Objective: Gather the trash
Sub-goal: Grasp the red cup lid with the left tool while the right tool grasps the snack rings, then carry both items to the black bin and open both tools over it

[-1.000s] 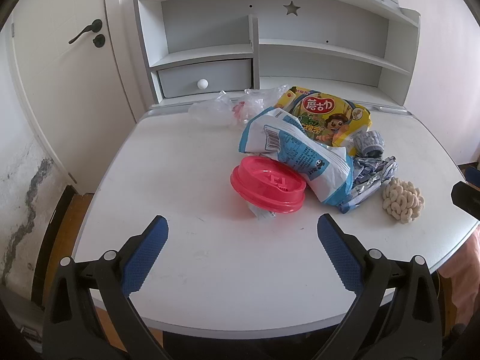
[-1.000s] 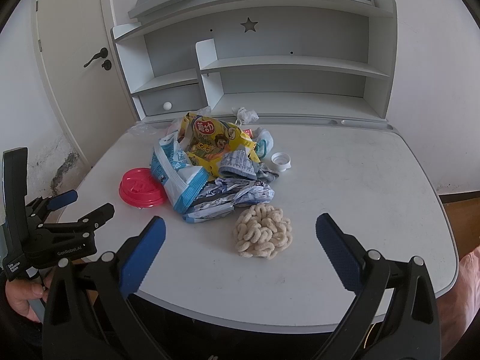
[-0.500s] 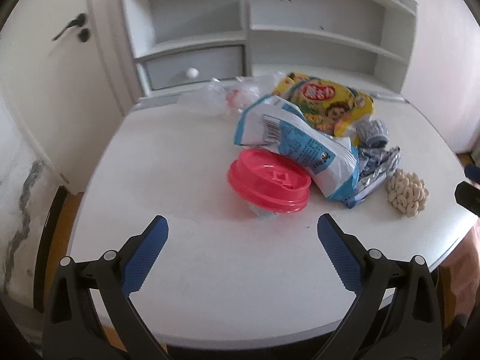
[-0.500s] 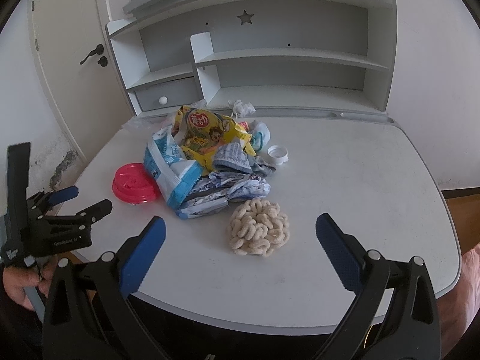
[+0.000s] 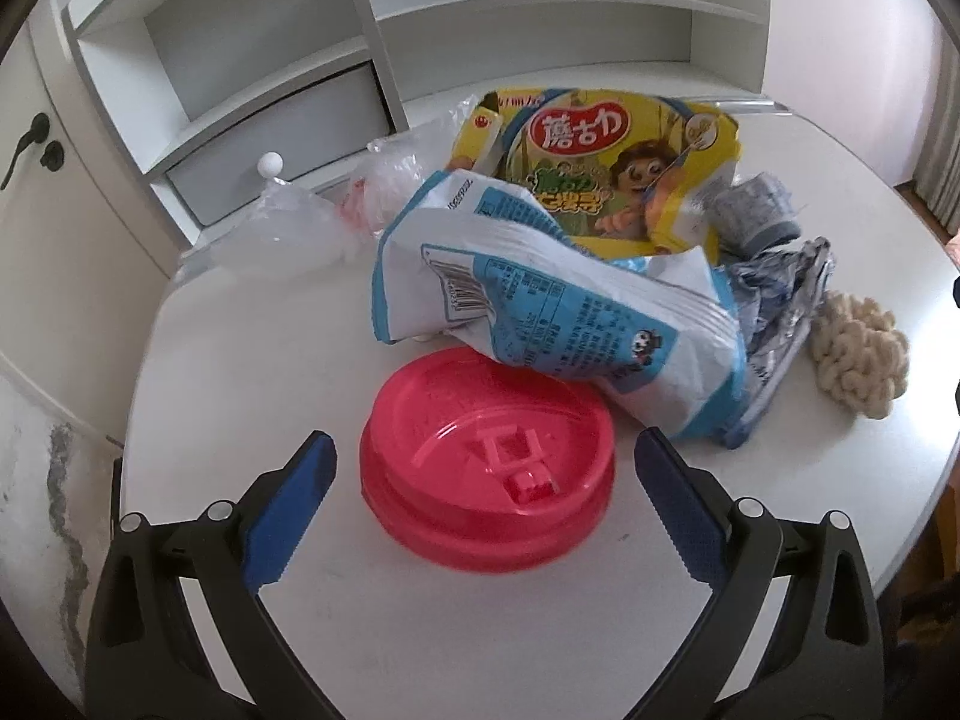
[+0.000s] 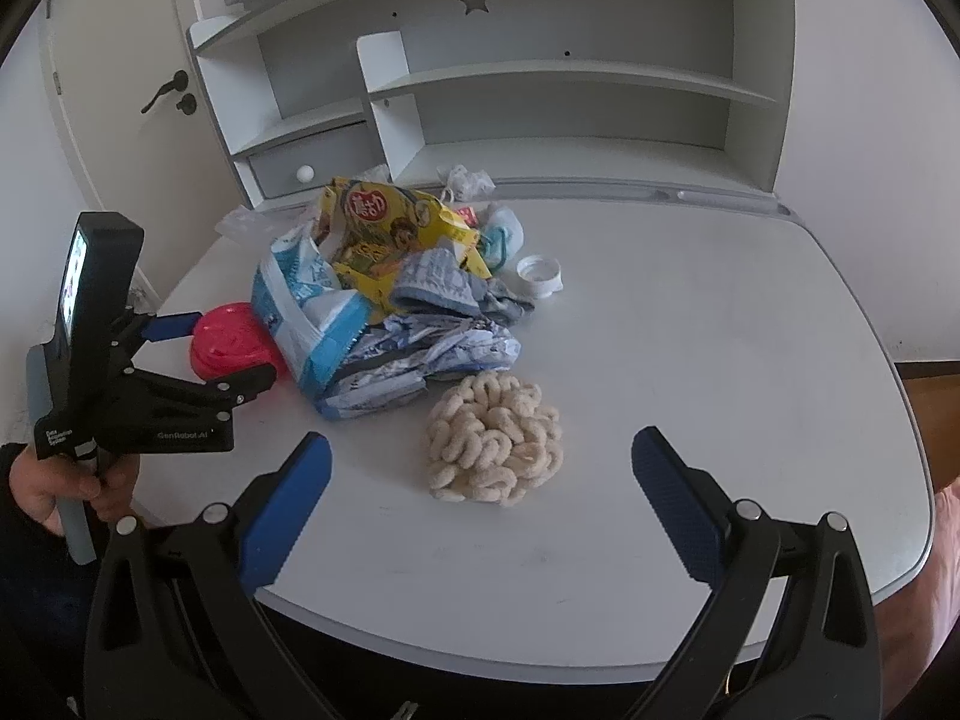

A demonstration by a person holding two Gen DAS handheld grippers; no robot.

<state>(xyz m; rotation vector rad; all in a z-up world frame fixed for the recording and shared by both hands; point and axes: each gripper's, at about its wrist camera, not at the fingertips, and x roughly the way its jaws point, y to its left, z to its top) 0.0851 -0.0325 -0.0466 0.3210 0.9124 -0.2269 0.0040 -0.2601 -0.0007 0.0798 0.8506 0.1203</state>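
A heap of trash lies on the white desk (image 5: 252, 360). A red plastic lid (image 5: 487, 456) is nearest, partly under a blue-white snack bag (image 5: 558, 312). Behind are a yellow snack bag (image 5: 600, 162), a crumpled silver wrapper (image 5: 780, 282), a clear plastic bag (image 5: 288, 228) and a pile of beige puffed rings (image 5: 858, 348). My left gripper (image 5: 483, 450) is open, its fingers on either side of the red lid (image 6: 231, 339). My right gripper (image 6: 480, 450) is open, just short of the ring pile (image 6: 495, 441).
A white shelf unit with a drawer (image 6: 306, 165) stands along the back of the desk. A white bottle cap (image 6: 540, 273) lies right of the heap. A door (image 6: 120, 102) is at the left. The desk's front edge (image 6: 540, 654) is close below my right gripper.
My left gripper has moved forward and down, so its open fingers now flank the red lid. My right gripper has edged a little closer to the ring pile.
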